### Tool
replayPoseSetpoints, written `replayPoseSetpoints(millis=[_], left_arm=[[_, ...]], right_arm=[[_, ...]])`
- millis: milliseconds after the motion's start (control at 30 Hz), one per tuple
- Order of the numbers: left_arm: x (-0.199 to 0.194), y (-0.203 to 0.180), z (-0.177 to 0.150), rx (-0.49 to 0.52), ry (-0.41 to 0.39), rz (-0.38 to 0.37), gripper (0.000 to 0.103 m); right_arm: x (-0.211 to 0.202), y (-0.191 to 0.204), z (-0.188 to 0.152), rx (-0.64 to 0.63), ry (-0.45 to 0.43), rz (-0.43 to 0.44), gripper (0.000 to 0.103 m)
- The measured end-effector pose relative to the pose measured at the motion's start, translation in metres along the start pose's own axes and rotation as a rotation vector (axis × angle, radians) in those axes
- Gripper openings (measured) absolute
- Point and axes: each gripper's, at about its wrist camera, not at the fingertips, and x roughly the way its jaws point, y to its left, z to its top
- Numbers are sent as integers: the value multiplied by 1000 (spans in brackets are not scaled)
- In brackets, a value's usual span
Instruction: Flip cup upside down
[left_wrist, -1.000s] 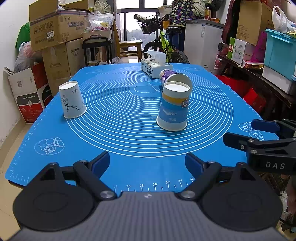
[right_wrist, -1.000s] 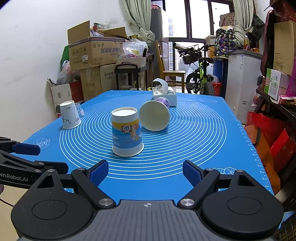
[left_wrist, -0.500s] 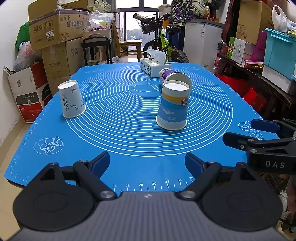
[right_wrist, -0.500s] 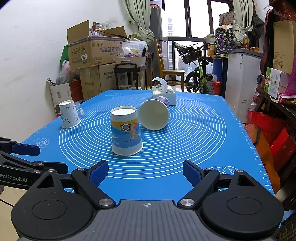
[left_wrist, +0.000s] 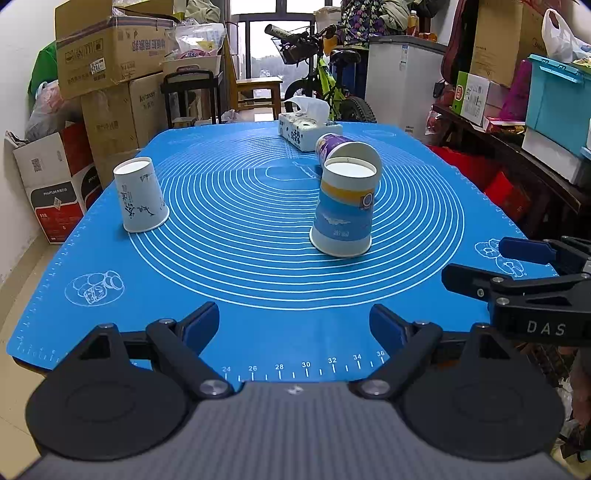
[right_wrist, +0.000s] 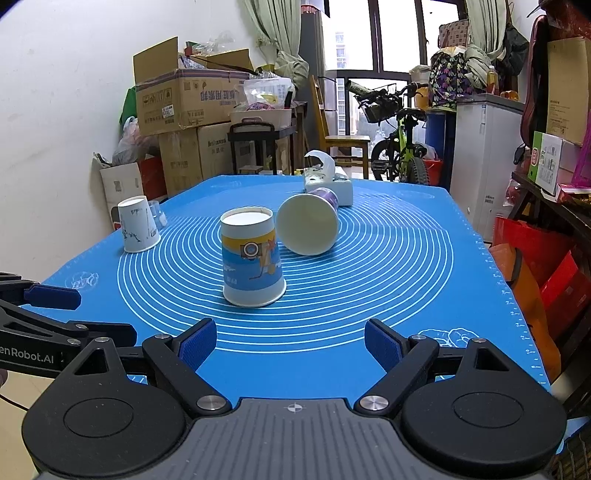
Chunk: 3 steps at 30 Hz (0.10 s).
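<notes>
A blue and yellow paper cup (left_wrist: 343, 212) (right_wrist: 252, 258) stands upside down in the middle of the blue mat (left_wrist: 236, 258). Behind it a purple cup (left_wrist: 345, 151) (right_wrist: 310, 223) lies on its side, its mouth towards me. A white cup with black drawings (left_wrist: 140, 201) (right_wrist: 137, 225) stands upside down at the left. My left gripper (left_wrist: 293, 326) is open and empty over the near mat edge. My right gripper (right_wrist: 290, 347) is open and empty, well short of the blue cup. Each gripper shows at the side of the other's view.
A tissue box (left_wrist: 306, 129) (right_wrist: 328, 181) sits at the far end of the mat. Cardboard boxes (left_wrist: 107, 55) stand at the left, a bicycle (left_wrist: 325, 85) and a white cabinet (left_wrist: 402, 81) at the back, shelves with bins (left_wrist: 554, 92) at the right.
Both views shift very slightly; the cups stay where they were and both grippers stay open.
</notes>
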Motion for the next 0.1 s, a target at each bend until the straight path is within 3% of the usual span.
replayPoseSetpoints(millis=[100], left_arm=[[2,0,0,1,4,0,88]], right_arm=[[2,0,0,1,3,1,88]])
